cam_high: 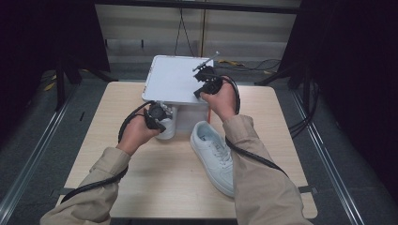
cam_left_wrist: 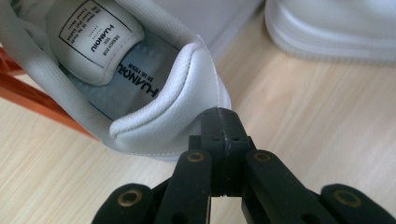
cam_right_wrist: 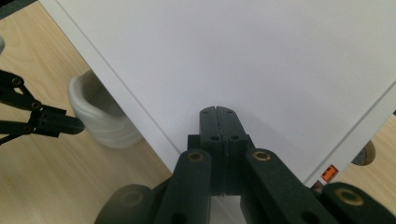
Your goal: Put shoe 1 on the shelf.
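Two white sneakers: one (cam_high: 215, 154) lies on the wooden table (cam_high: 155, 187) by the right sleeve, the other (cam_left_wrist: 140, 93) sits heel-out under the white box lid's (cam_high: 176, 77) edge. Left gripper (cam_left_wrist: 223, 122) clenched, empty, tips at that heel. Right gripper (cam_right_wrist: 218, 122) clenched, empty, over the lid.
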`<state>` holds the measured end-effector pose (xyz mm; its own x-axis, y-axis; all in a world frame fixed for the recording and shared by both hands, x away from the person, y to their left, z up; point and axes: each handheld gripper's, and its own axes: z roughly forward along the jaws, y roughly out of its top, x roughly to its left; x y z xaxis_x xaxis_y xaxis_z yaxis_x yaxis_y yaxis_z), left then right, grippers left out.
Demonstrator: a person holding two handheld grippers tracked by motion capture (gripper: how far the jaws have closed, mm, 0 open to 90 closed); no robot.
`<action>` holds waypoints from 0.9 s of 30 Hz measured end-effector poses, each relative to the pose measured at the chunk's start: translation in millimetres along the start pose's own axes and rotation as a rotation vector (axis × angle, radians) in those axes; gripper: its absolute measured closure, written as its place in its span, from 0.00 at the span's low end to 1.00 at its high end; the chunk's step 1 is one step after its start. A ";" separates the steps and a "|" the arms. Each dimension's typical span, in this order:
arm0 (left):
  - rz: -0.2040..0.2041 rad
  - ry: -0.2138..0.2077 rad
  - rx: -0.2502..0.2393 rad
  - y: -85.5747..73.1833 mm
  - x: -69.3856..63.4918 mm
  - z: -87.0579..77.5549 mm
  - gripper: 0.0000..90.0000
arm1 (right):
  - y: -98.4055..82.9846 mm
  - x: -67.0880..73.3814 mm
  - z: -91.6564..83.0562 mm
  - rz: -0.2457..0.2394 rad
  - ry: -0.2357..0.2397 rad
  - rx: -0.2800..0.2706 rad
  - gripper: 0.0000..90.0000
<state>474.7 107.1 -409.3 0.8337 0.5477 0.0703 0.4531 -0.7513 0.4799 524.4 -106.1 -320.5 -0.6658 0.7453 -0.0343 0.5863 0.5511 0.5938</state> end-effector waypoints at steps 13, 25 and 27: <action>-0.040 0.048 -0.034 5.0 11.2 7.2 1.00 | -1.2 -1.7 0.1 -0.003 0.012 -0.009 1.00; -0.141 -0.099 0.010 -3.7 8.7 -17.2 0.66 | -6.2 -6.7 -5.2 0.030 0.028 -0.016 0.92; -0.145 -0.092 0.013 -5.5 9.1 -25.9 0.60 | -9.4 -6.7 -9.1 0.025 0.020 -0.006 0.89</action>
<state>471.7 125.7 -388.6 0.7844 0.6151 -0.0800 0.5744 -0.6716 0.4680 519.2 -119.7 -318.6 -0.6601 0.7512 -0.0030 0.6003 0.5299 0.5990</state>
